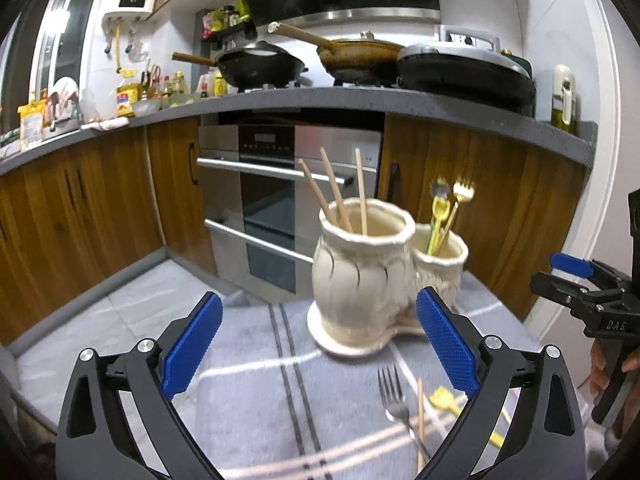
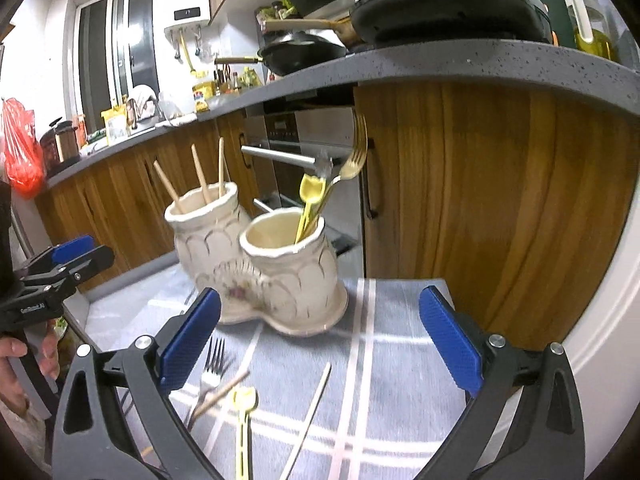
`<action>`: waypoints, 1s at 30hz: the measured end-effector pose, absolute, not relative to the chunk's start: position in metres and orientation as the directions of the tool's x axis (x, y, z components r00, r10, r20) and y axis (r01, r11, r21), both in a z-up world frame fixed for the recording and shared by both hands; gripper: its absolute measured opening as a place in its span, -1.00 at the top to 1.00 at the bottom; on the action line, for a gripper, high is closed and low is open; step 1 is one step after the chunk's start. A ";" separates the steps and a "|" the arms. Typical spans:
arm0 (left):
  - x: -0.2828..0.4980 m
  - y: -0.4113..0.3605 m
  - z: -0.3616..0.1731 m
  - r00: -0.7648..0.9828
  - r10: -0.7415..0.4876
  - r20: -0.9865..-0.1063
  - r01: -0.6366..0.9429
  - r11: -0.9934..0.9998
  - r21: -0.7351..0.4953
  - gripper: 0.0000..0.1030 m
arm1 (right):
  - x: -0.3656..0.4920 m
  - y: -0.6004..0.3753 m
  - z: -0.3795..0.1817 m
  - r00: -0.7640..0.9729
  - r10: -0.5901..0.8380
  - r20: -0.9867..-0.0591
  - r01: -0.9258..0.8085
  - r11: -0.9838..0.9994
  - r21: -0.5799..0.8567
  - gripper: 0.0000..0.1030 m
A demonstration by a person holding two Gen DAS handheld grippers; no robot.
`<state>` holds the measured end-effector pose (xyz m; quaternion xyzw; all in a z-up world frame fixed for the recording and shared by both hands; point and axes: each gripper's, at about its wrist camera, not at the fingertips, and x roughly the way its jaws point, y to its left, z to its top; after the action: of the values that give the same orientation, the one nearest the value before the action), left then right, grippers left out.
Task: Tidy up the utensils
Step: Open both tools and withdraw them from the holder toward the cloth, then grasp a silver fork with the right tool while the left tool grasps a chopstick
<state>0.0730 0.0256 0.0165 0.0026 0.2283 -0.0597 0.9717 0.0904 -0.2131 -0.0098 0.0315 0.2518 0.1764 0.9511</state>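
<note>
A cream double-pot ceramic holder (image 1: 360,276) (image 2: 280,276) stands on a grey striped cloth (image 1: 248,360) (image 2: 384,360). Its taller pot holds three wooden chopsticks (image 1: 336,192) (image 2: 200,180); the shorter pot holds a gold fork (image 1: 460,196) (image 2: 354,160) and a yellow spoon (image 2: 310,200). On the cloth lie a silver fork (image 1: 394,396) (image 2: 210,372), loose chopsticks (image 1: 420,412) (image 2: 310,412) and a yellow spoon (image 1: 444,398) (image 2: 243,404). My left gripper (image 1: 320,344) is open in front of the holder. My right gripper (image 2: 320,344) is open over the loose utensils, nothing between the pads.
Wooden cabinets (image 1: 80,208) and an oven (image 1: 280,184) stand behind the cloth under a grey counter (image 1: 320,100) that carries pans and bottles. The right gripper (image 1: 580,292) shows at the right edge of the left view, and a hand (image 2: 24,360) holds the left gripper's handle.
</note>
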 end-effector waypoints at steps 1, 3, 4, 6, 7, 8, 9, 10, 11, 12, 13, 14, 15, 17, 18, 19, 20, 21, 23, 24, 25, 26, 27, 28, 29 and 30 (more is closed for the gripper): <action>0.069 0.026 0.015 0.884 -0.116 -0.453 0.120 0.993 -0.021 -0.88 | 0.088 -0.213 -0.012 0.807 0.352 -0.475 -0.322 0.935 0.146 -0.91; 0.064 0.025 0.011 0.875 -0.121 -0.469 0.124 0.992 -0.025 -0.88 | 0.082 -0.211 -0.017 0.801 0.348 -0.488 -0.323 0.936 0.137 -0.91; 0.059 0.027 0.007 0.867 -0.124 -0.483 0.125 0.992 -0.030 -0.88 | 0.080 -0.210 -0.018 0.797 0.348 -0.495 -0.324 0.936 0.135 -0.91; 0.053 0.028 0.001 0.854 -0.126 -0.504 0.124 0.992 -0.037 -0.88 | 0.075 -0.207 -0.024 0.781 0.350 -0.517 -0.328 0.935 0.137 -0.91; 0.049 0.030 -0.003 0.845 -0.125 -0.520 0.122 0.992 -0.040 -0.88 | 0.072 -0.205 -0.027 0.775 0.351 -0.526 -0.331 0.934 0.137 -0.91; 0.046 0.031 -0.006 0.839 -0.122 -0.530 0.119 0.992 -0.040 -0.88 | 0.069 -0.202 -0.030 0.767 0.353 -0.536 -0.334 0.933 0.136 -0.91; 0.042 0.033 -0.010 0.831 -0.117 -0.544 0.113 0.993 -0.041 -0.88 | 0.066 -0.198 -0.034 0.758 0.355 -0.547 -0.341 0.931 0.131 -0.91; 0.039 0.037 -0.014 0.824 -0.110 -0.556 0.105 0.994 -0.041 -0.88 | 0.065 -0.195 -0.037 0.752 0.355 -0.556 -0.347 0.930 0.124 -0.91; 0.036 0.039 -0.017 0.820 -0.104 -0.563 0.098 0.994 -0.042 -0.88 | 0.062 -0.189 -0.042 0.745 0.350 -0.568 -0.352 0.929 0.111 -0.91; 0.033 0.042 -0.020 0.815 -0.095 -0.572 0.087 0.995 -0.042 -0.88 | 0.060 -0.185 -0.045 0.741 0.346 -0.576 -0.356 0.929 0.100 -0.91; 0.030 0.044 -0.022 0.811 -0.087 -0.578 0.078 0.996 -0.041 -0.88 | 0.057 -0.178 -0.050 0.734 0.339 -0.589 -0.363 0.928 0.083 -0.91; 0.027 0.048 -0.025 0.807 -0.076 -0.586 0.063 0.997 -0.043 -0.88 | 0.055 -0.173 -0.053 0.727 0.338 -0.598 -0.369 0.926 0.075 -0.91; 0.025 0.050 -0.027 0.803 -0.072 -0.592 0.055 0.997 -0.046 -0.88 | 0.053 -0.167 -0.056 0.716 0.341 -0.609 -0.380 0.922 0.069 -0.91; 0.021 0.054 -0.029 0.802 -0.065 -0.594 0.046 0.998 -0.047 -0.88 | 0.050 -0.156 -0.061 0.703 0.340 -0.625 -0.395 0.917 0.056 -0.90; 0.019 0.055 -0.031 0.801 -0.057 -0.596 0.040 0.998 -0.042 -0.88 | 0.048 -0.149 -0.064 0.696 0.342 -0.632 -0.405 0.913 0.048 -0.90; 0.018 0.056 -0.032 0.800 -0.053 -0.598 0.036 0.999 -0.039 -0.88 | 0.048 -0.142 -0.066 0.690 0.338 -0.640 -0.412 0.910 0.036 -0.90; 0.016 0.057 -0.034 0.798 -0.050 -0.601 0.034 0.999 -0.038 -0.88 | 0.048 -0.136 -0.069 0.686 0.332 -0.648 -0.417 0.909 0.024 -0.90; 0.015 0.058 -0.035 0.797 -0.051 -0.602 0.034 0.999 -0.039 -0.88 | 0.048 -0.128 -0.071 0.679 0.327 -0.658 -0.425 0.905 0.011 -0.90; 0.013 0.061 -0.038 0.796 -0.060 -0.602 0.036 0.998 -0.051 -0.88 | 0.048 -0.116 -0.077 0.662 0.321 -0.678 -0.439 0.898 -0.003 -0.81; 0.012 0.061 -0.038 0.796 -0.065 -0.601 0.038 0.998 -0.058 -0.88 | 0.049 -0.110 -0.080 0.649 0.319 -0.691 -0.447 0.895 -0.006 -0.74; 0.012 0.062 -0.038 0.797 -0.067 -0.601 0.038 0.997 -0.061 -0.88 | 0.050 -0.106 -0.083 0.638 0.317 -0.702 -0.451 0.893 -0.006 -0.59; 0.012 0.063 -0.039 0.797 -0.071 -0.600 0.038 0.997 -0.068 -0.88 | 0.052 -0.101 -0.086 0.625 0.313 -0.715 -0.451 0.892 -0.004 -0.44; 0.012 0.064 -0.040 0.796 -0.073 -0.600 0.036 0.997 -0.072 -0.88 | 0.053 -0.098 -0.088 0.618 0.308 -0.723 -0.449 0.894 -0.002 -0.36; 0.012 0.064 -0.040 0.796 -0.074 -0.601 0.036 0.996 -0.076 -0.88 | 0.054 -0.094 -0.090 0.608 0.304 -0.733 -0.444 0.896 0.003 -0.17; 0.013 0.065 -0.041 0.794 -0.079 -0.603 0.036 0.996 -0.082 -0.88 | 0.056 -0.092 -0.091 0.600 0.299 -0.742 -0.439 0.898 0.007 0.01; 0.013 0.066 -0.041 0.793 -0.084 -0.604 0.038 0.995 -0.089 -0.88 | 0.058 -0.090 -0.092 0.595 0.296 -0.748 -0.434 0.901 0.011 0.09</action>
<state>0.0126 0.0655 -0.0412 -0.0360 0.3204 -0.0323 0.9460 0.0578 -0.0904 -0.0922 -0.0863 0.4006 0.2052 0.8888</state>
